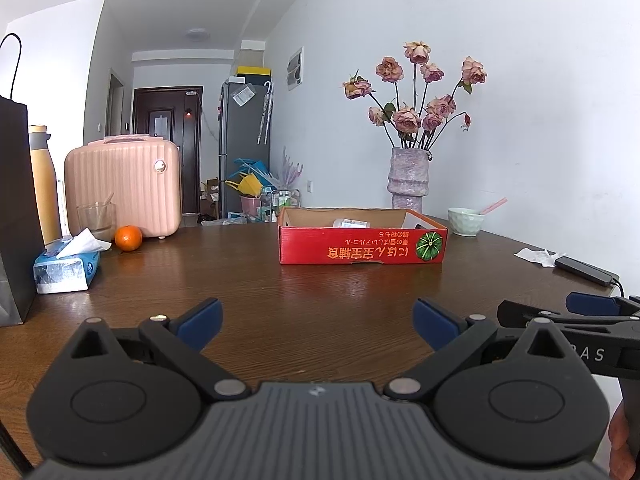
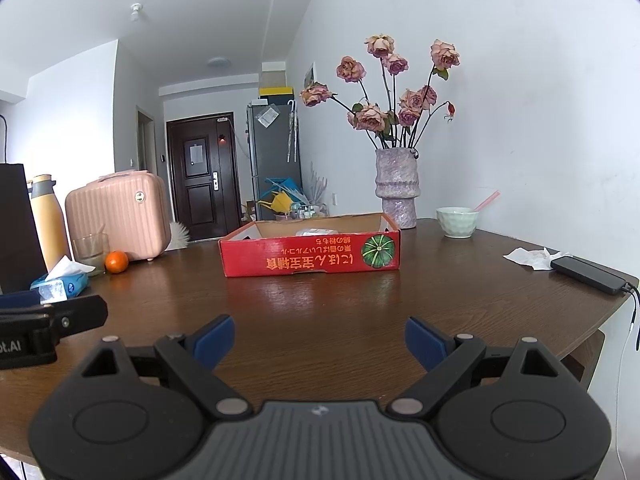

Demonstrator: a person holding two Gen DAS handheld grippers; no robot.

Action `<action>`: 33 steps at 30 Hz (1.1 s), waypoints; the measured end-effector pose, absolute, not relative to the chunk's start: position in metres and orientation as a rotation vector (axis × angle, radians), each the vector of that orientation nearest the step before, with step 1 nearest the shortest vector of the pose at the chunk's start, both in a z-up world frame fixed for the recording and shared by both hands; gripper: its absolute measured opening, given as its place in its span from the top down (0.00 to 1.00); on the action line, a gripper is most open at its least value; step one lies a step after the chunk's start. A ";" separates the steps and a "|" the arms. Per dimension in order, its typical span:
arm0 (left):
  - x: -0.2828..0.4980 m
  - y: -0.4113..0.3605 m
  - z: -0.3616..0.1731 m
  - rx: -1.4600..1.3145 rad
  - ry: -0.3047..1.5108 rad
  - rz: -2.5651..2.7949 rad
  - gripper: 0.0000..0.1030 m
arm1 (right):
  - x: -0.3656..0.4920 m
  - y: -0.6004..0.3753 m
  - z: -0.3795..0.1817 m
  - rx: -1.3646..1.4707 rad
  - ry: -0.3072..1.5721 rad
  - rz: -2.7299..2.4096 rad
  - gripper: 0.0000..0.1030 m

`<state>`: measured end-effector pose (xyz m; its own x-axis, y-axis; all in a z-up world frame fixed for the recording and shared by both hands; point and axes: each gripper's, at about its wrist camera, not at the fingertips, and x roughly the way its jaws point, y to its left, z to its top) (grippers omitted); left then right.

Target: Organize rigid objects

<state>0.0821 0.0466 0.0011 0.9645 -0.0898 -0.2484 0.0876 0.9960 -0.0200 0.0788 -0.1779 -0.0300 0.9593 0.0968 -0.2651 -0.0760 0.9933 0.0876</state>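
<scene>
**Both grippers idle over the surface, box ahead**

The left gripper (image 1: 318, 322) hovers above the wooden surface (image 1: 248, 280) with its jaws spread wide and nothing between them. The right gripper (image 2: 320, 338) hovers just beside it in the same condition: jaws apart, empty.

The red cardboard box (image 1: 362, 246) serves as the reference. It sits on the surface ahead of both grippers, well apart from them, open side up. A small white container (image 1: 351, 223) lies inside the box, mostly hidden by the front wall. Behind the box's right end stands a vase (image 1: 409, 180) of dried roses. To the right of the box sits a pale bowl (image 1: 465, 221). Far to the left of the box lie an orange (image 1: 128, 237), a drinking glass (image 1: 96, 220) and a tissue pack (image 1: 66, 266).
</scene>
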 end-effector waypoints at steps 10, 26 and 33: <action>0.082 0.047 0.001 -0.009 0.256 -0.089 0.00 | 0.077 -0.176 -0.030 0.075 0.271 0.089 0.11; 0.085 0.051 0.003 -0.021 0.241 -0.094 0.00 | 0.079 -0.177 -0.030 0.080 0.273 0.083 0.11; 0.089 0.051 -0.001 -0.019 0.252 -0.099 0.00 | 0.080 -0.177 -0.031 0.078 0.273 0.082 0.11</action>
<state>0.0890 0.0513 -0.0007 0.9636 -0.1004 -0.2477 0.0957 0.9949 -0.0309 0.0797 -0.1766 -0.0305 0.9598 0.0916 -0.2654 -0.0705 0.9936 0.0882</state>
